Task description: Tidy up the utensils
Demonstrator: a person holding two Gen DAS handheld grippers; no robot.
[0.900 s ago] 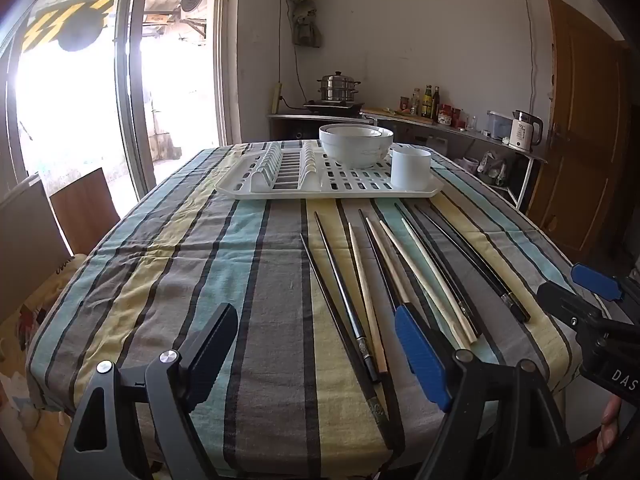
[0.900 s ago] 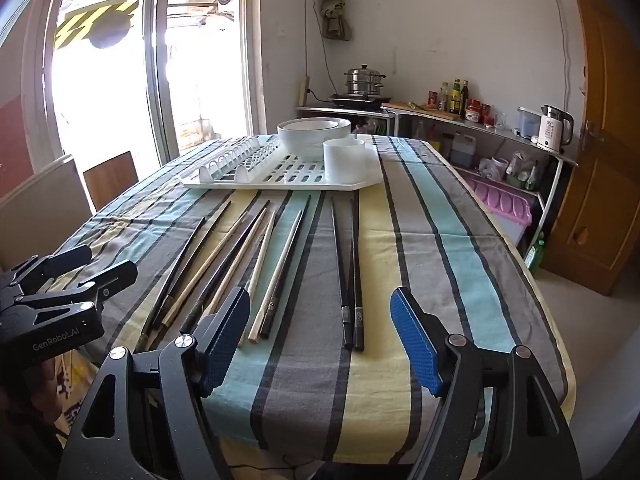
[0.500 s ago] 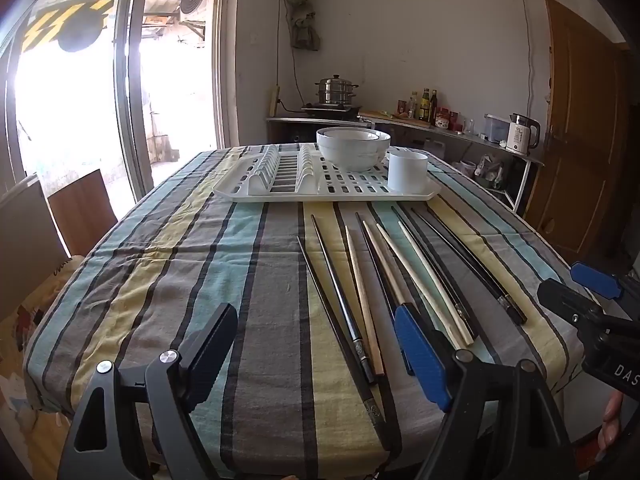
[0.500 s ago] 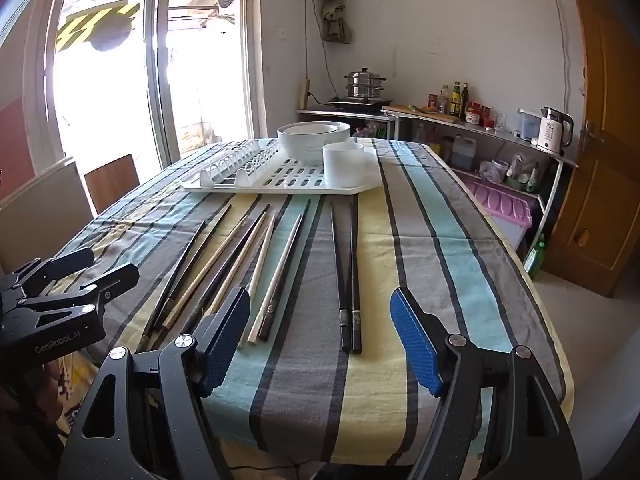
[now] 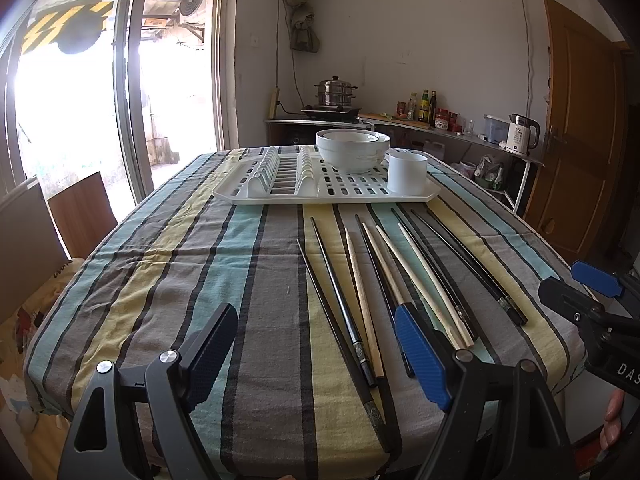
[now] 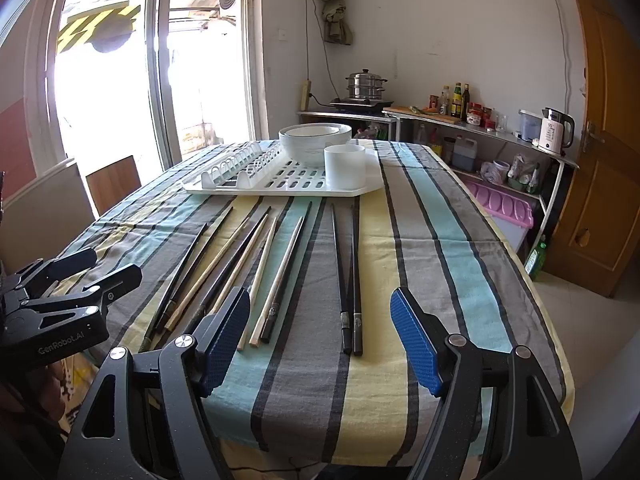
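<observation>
Your left gripper (image 5: 316,354) gapes wide, holding nothing. Your right gripper (image 6: 320,336) gapes wide above the chopsticks (image 6: 346,268).

The left gripper (image 5: 316,356) hangs over the near edge of the table (image 5: 160,280) with its two fingers wide apart and nothing between them. Chopsticks (image 5: 384,276), some black and some pale, lie side by side on the striped cloth. Behind them sits a white rack (image 5: 320,190) with bowls (image 5: 352,150) and a cup (image 5: 407,174) on it. The right gripper (image 5: 576,288) shows at the right edge.
</observation>
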